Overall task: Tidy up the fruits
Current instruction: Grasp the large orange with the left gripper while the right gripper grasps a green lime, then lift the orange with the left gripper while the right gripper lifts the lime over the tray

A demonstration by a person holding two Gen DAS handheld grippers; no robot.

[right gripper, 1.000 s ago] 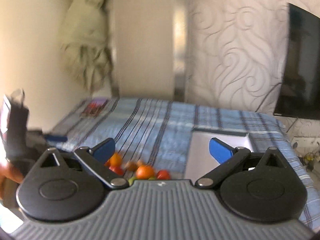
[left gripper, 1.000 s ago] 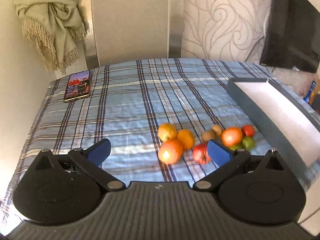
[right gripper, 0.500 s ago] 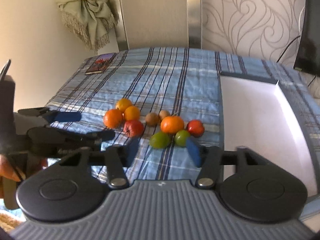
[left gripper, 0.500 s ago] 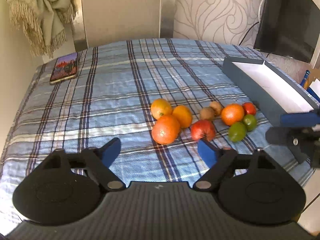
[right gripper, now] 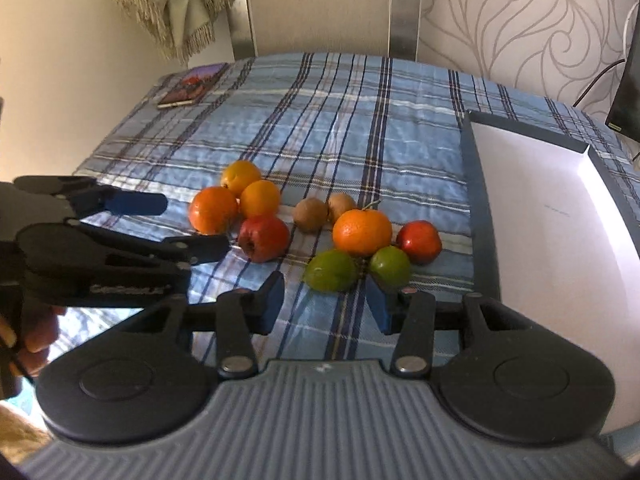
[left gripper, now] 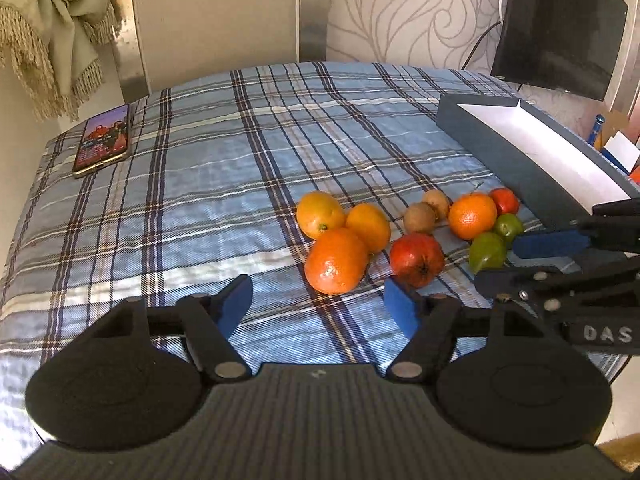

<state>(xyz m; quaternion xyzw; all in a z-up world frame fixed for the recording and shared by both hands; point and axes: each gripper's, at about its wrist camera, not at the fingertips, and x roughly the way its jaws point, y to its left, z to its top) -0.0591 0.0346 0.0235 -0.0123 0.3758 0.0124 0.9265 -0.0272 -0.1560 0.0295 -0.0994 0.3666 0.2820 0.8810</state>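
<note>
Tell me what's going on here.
A person holds two grippers over a pile of fruit on a plaid cloth. The left gripper, jaws closing on nothing, faces an orange. The right gripper, holding nothing, faces a green fruit. The box has no fruit in it.

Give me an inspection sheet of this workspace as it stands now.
Surface: plaid cloth, covering the table.
Job's things: nine fruits in a loose cluster; oranges, red fruit, limes, kiwis; box beside them holds no fruit.
Clutter: phone at the far corner.
Grippers: left gripper closing, nothing between its jaws; right gripper part open, holding nothing, just short of the limes.
Cables: one on the wall by the screen.
Surroundings: fringed throw, patterned wallpaper.
</note>
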